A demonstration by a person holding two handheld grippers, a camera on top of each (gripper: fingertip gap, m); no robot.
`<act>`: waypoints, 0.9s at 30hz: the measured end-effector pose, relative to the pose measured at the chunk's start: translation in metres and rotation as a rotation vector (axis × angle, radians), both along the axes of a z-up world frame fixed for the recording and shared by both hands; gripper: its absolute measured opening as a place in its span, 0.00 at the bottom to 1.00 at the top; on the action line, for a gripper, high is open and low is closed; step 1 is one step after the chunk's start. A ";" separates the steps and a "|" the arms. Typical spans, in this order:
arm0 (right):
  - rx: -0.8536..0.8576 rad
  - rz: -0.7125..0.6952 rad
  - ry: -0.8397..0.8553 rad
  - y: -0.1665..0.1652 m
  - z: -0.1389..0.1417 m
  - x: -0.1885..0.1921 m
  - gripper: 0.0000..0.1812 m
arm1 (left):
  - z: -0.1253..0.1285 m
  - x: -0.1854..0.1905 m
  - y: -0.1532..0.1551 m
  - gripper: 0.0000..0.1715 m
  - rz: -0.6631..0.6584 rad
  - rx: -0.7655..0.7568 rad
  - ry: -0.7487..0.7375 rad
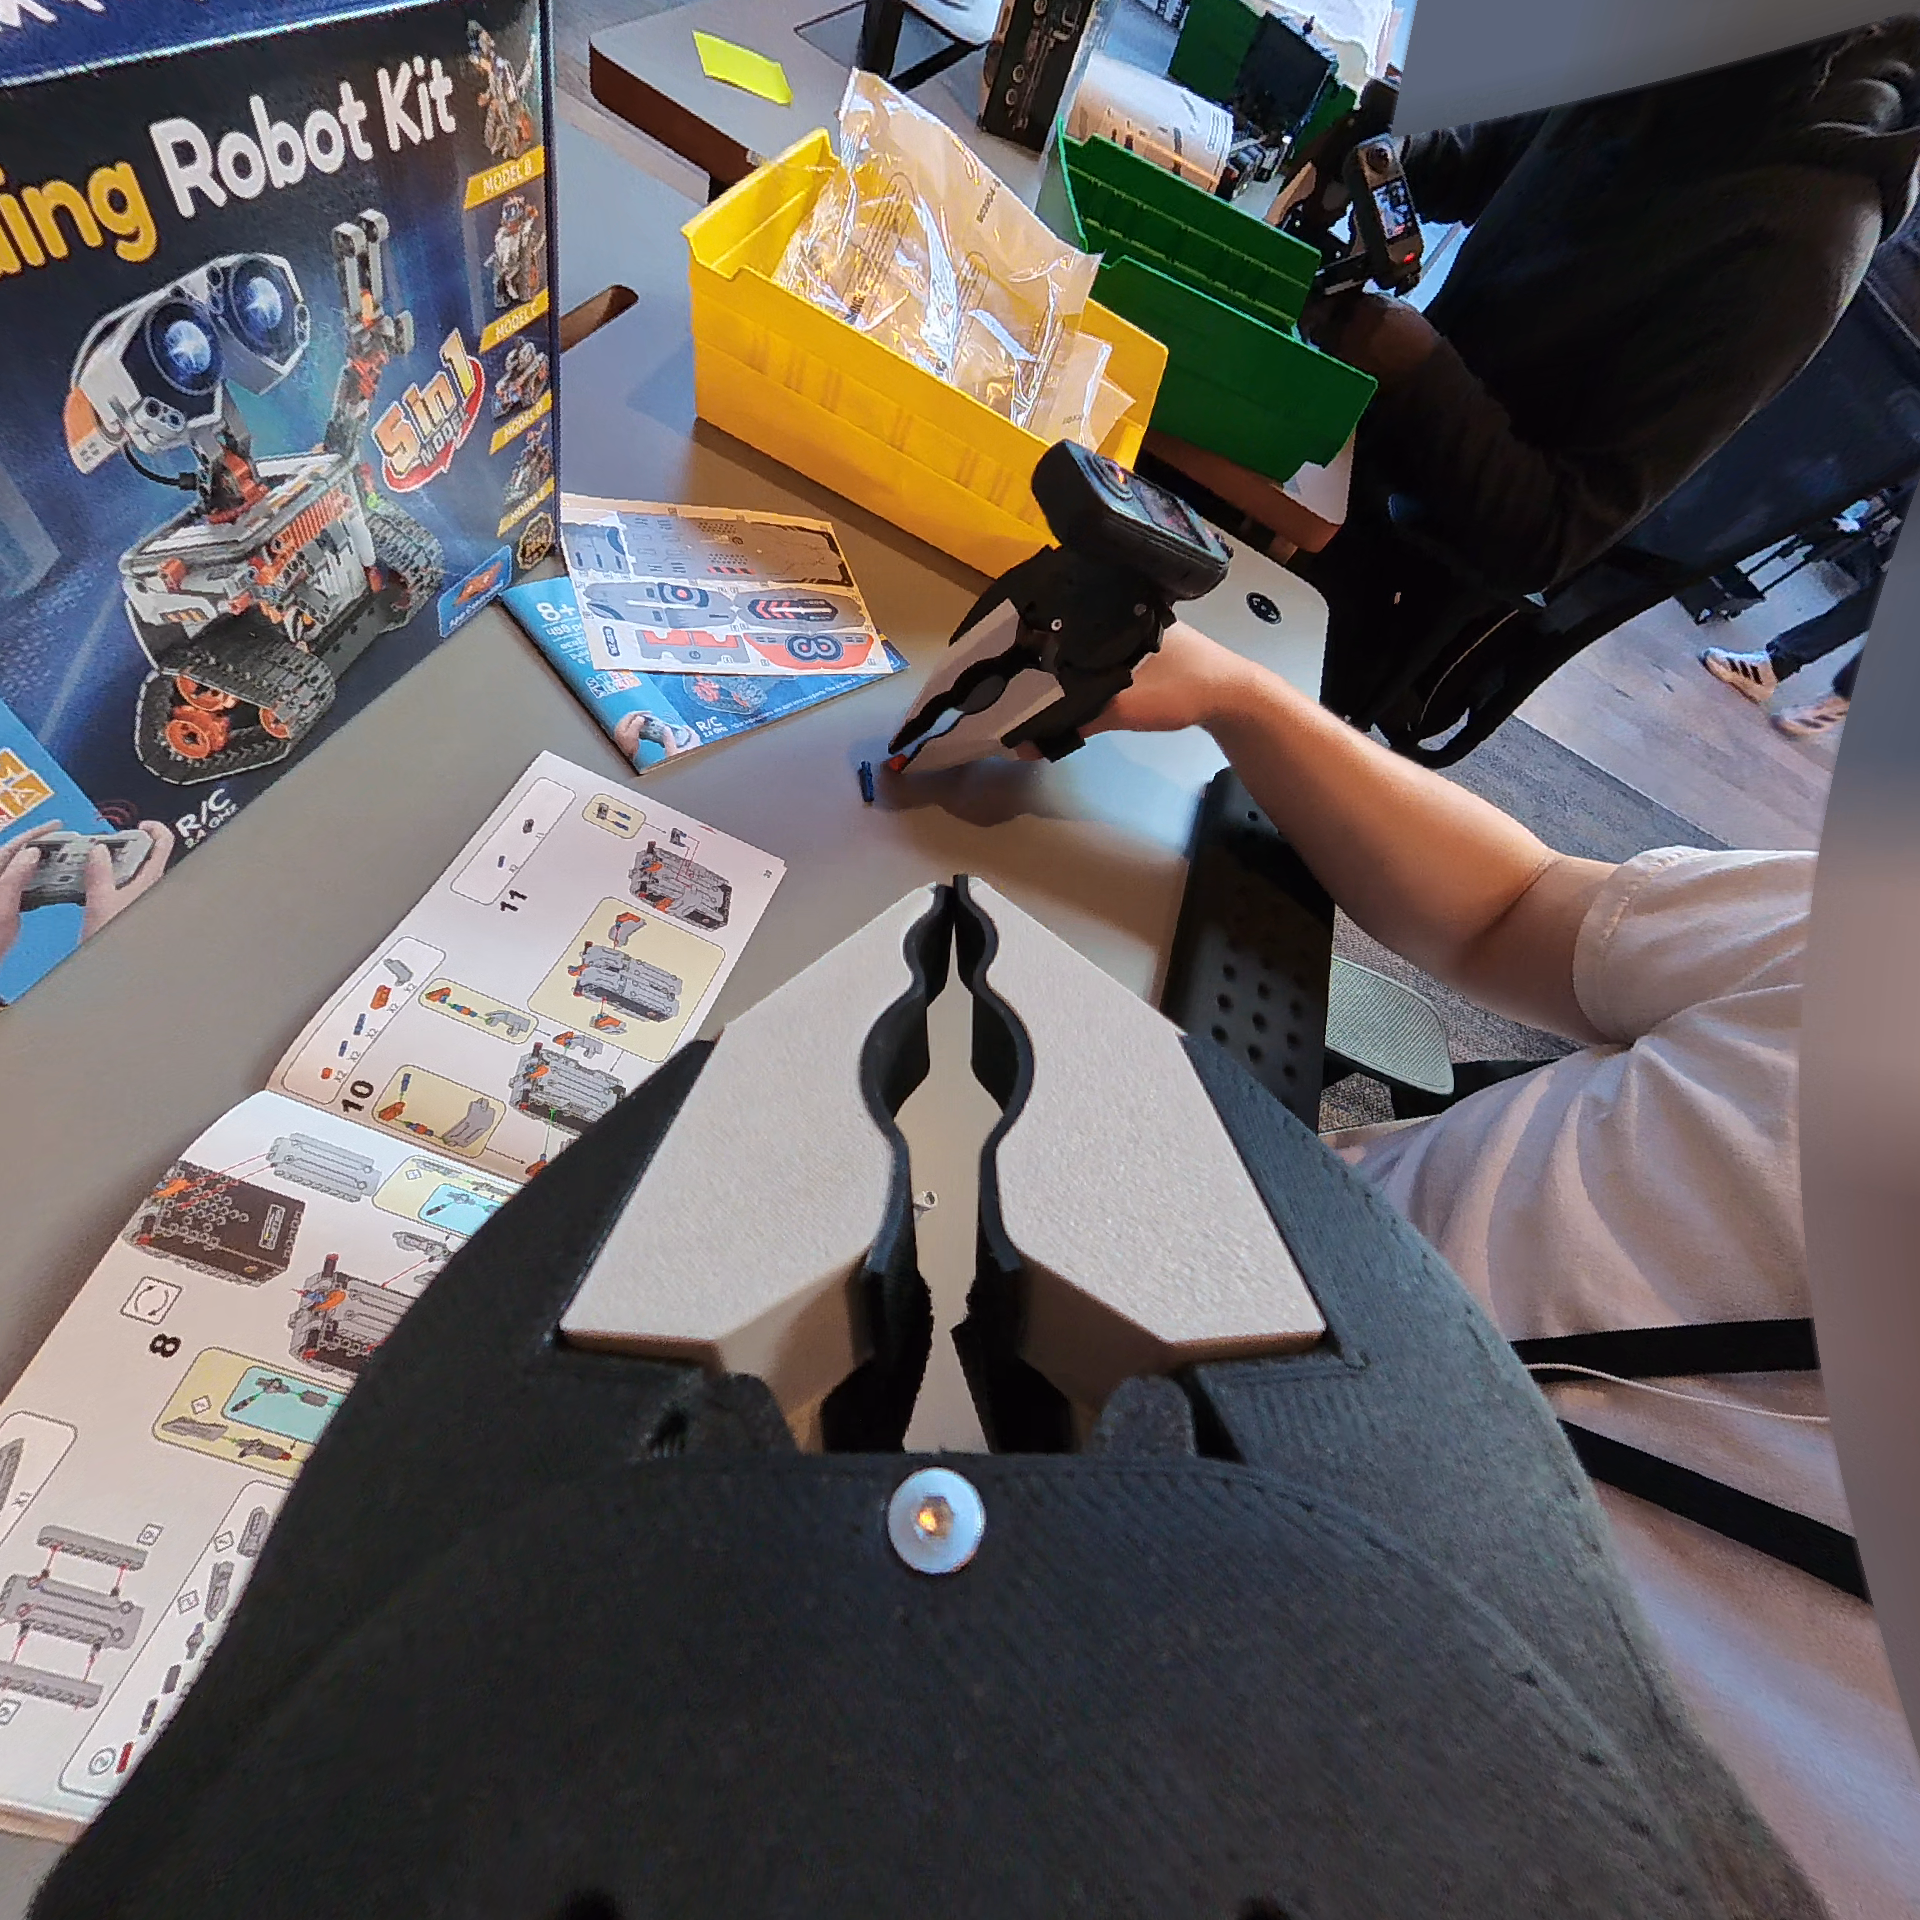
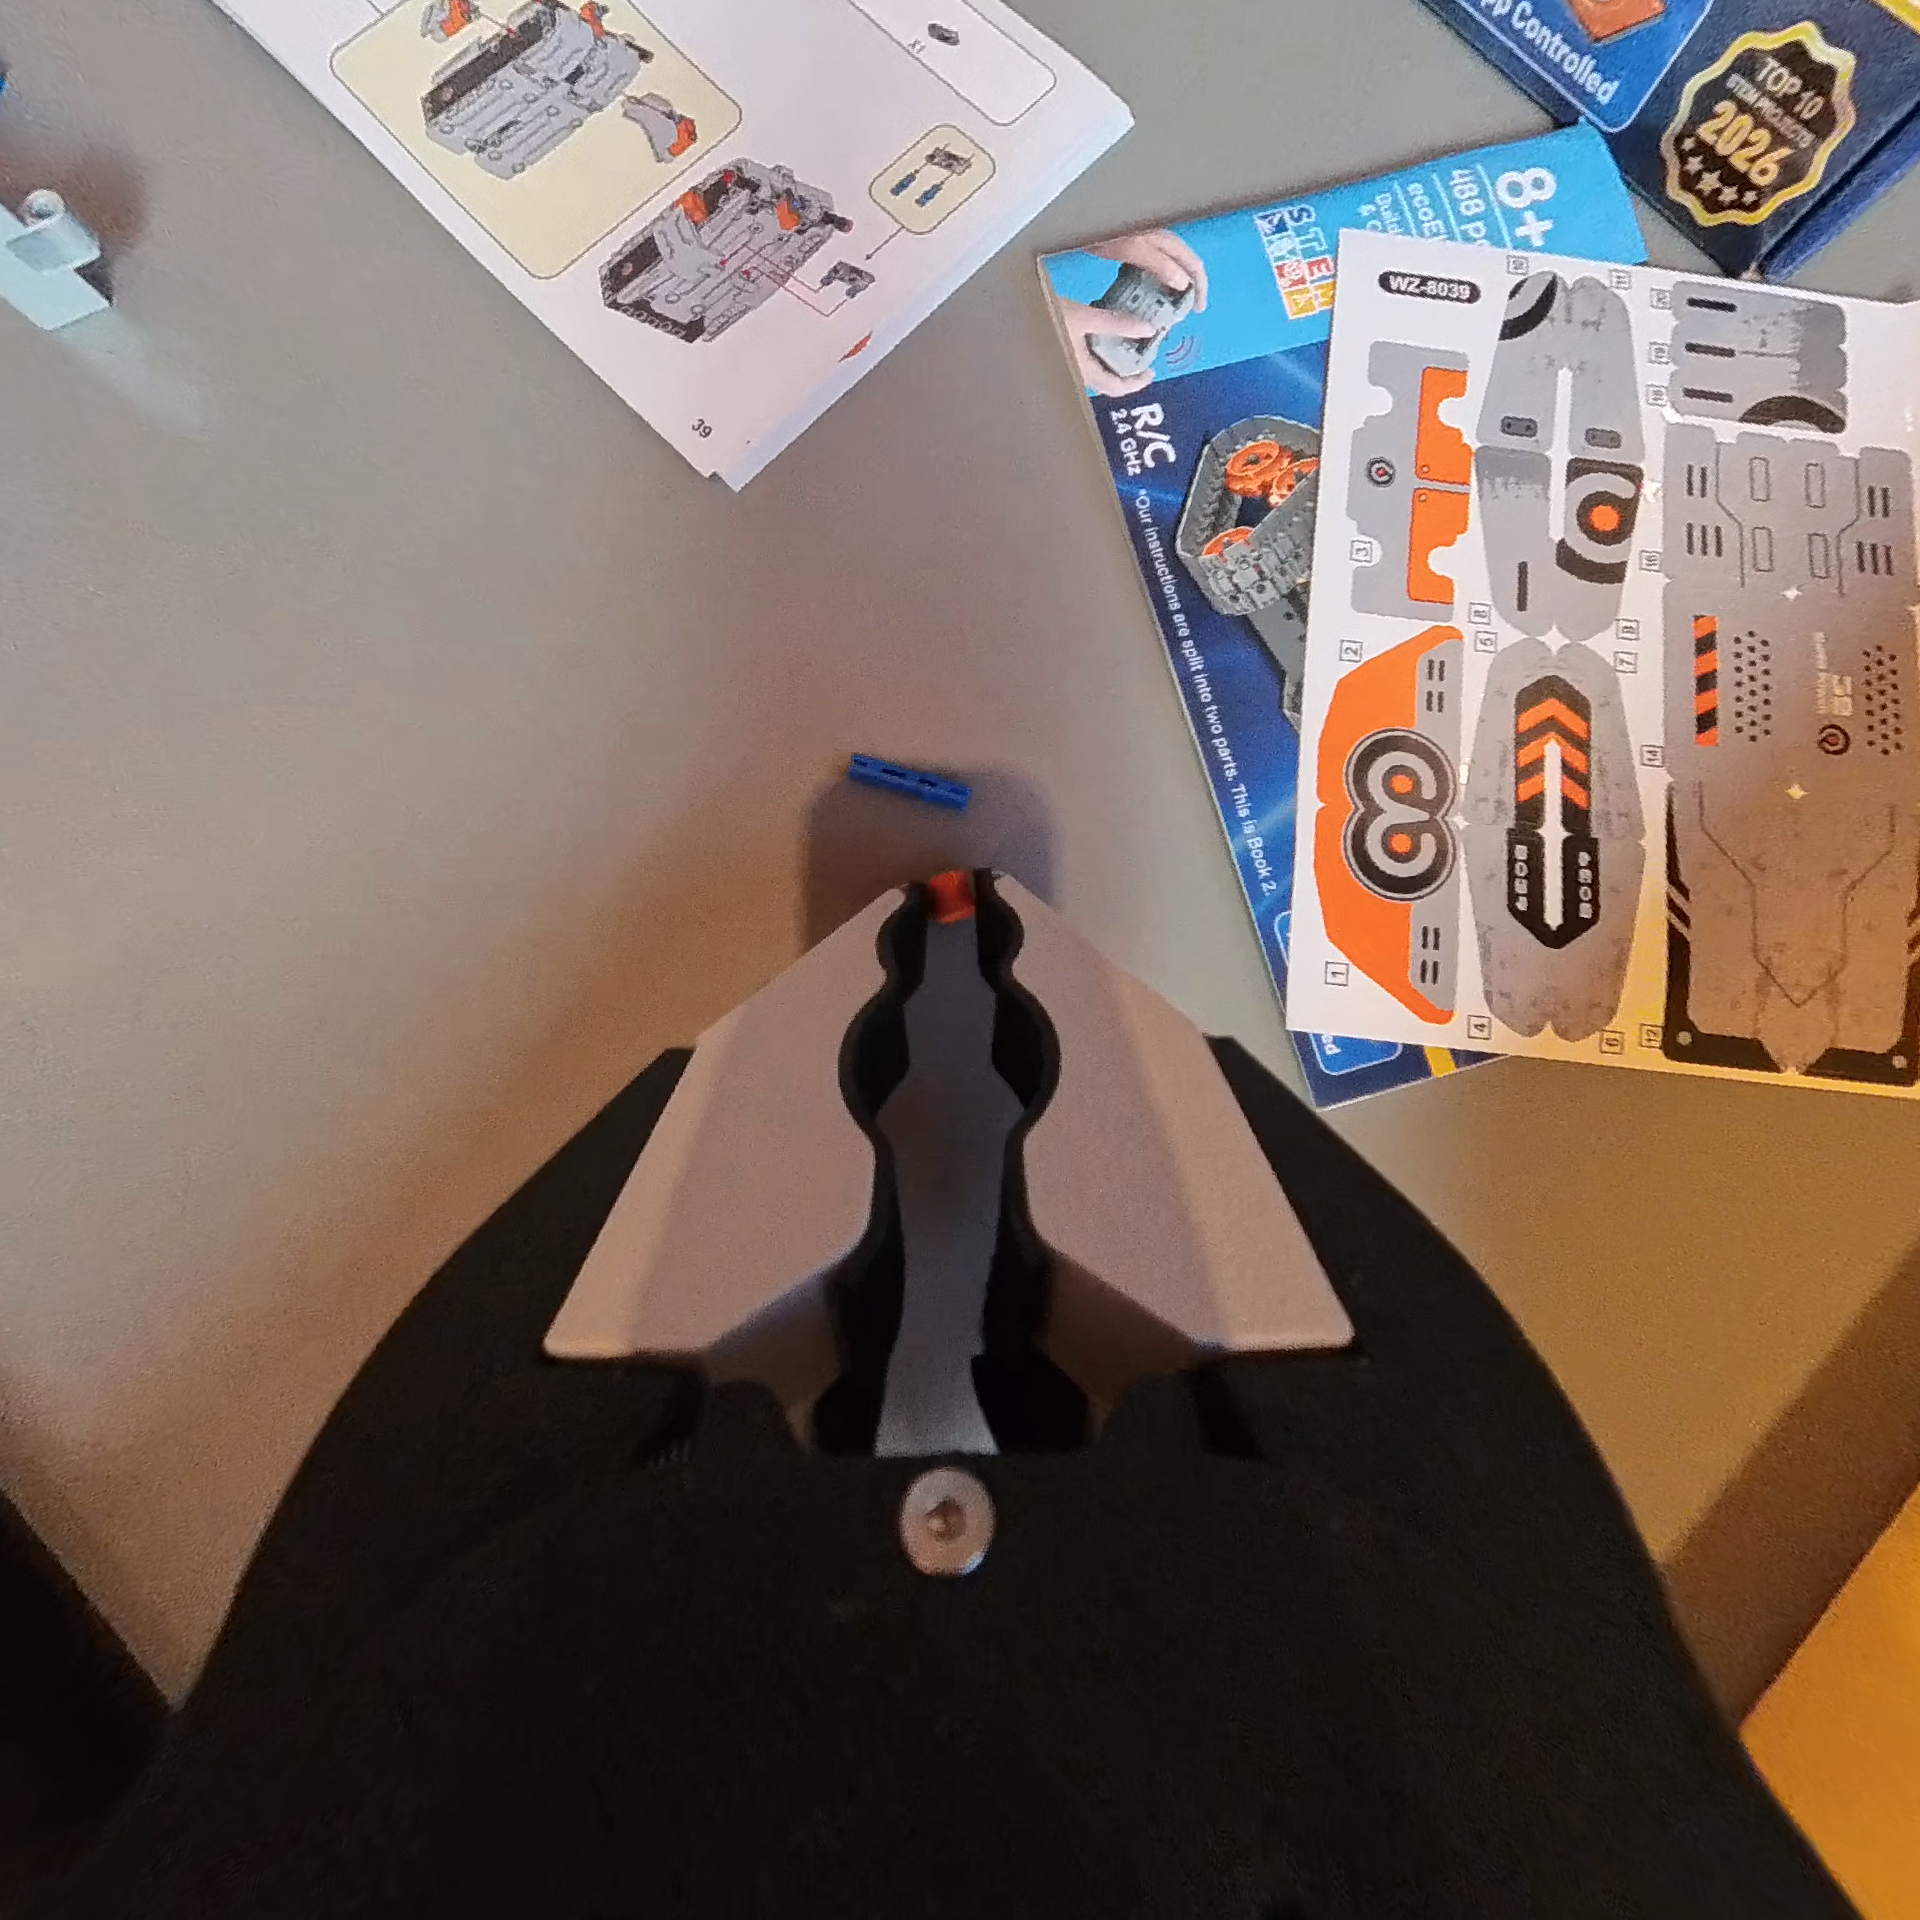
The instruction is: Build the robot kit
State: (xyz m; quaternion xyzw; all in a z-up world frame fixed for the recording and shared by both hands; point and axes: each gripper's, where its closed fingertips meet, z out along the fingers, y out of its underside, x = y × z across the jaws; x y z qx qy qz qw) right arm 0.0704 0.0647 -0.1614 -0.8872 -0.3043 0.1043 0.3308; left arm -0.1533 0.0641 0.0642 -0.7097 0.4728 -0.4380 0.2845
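Right gripper (image 2: pixel 948 902), grey-fingered with black inner pads, is pinched nearly closed on a small orange plastic piece (image 2: pixel 947 896) held at its very tips, low over the grey table (image 2: pixel 416 831). Just beyond those tips, not touching them, a short blue plastic pin (image 2: pixel 908 781) lies flat on the table. Left gripper (image 1: pixel 956 889) hovers higher, its jaws pressed together with nothing between them, near the table's edge by the person's arm.

Judging by this, one orange piece is in hand, the blue pin is loose, and no joined assembly shows.

Farther out lie an open white instruction booklet (image 1: pixel 436 1060), a blue booklet (image 2: pixel 1226 582) under a grey-and-orange sticker sheet (image 2: pixel 1621 665), and a pale grey plastic part (image 2: pixel 52 255) towards the left edge. Beyond stand a blue kit box (image 1: pixel 260 364), a yellow plastic bin (image 1: pixel 862 416) of clear bags and a green bin (image 1: pixel 1226 343).
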 end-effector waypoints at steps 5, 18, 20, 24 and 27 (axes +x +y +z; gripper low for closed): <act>0.064 0.062 0.060 0.006 0.030 0.004 0.09 | 0.001 0.000 0.000 0.00 0.003 0.002 -0.004; 0.047 0.554 -0.054 0.012 0.020 -0.021 0.03 | -0.009 0.005 0.001 0.00 -0.002 -0.004 0.038; -0.017 0.607 -0.053 0.009 0.015 -0.024 0.03 | -0.011 0.006 0.002 0.00 -0.001 -0.007 0.046; -0.070 0.659 -0.088 0.011 0.004 -0.023 0.04 | -0.016 0.009 0.003 0.00 -0.002 -0.012 0.061; -0.090 0.666 -0.095 0.012 0.003 -0.023 0.02 | -0.019 0.013 0.002 0.00 -0.011 -0.020 0.066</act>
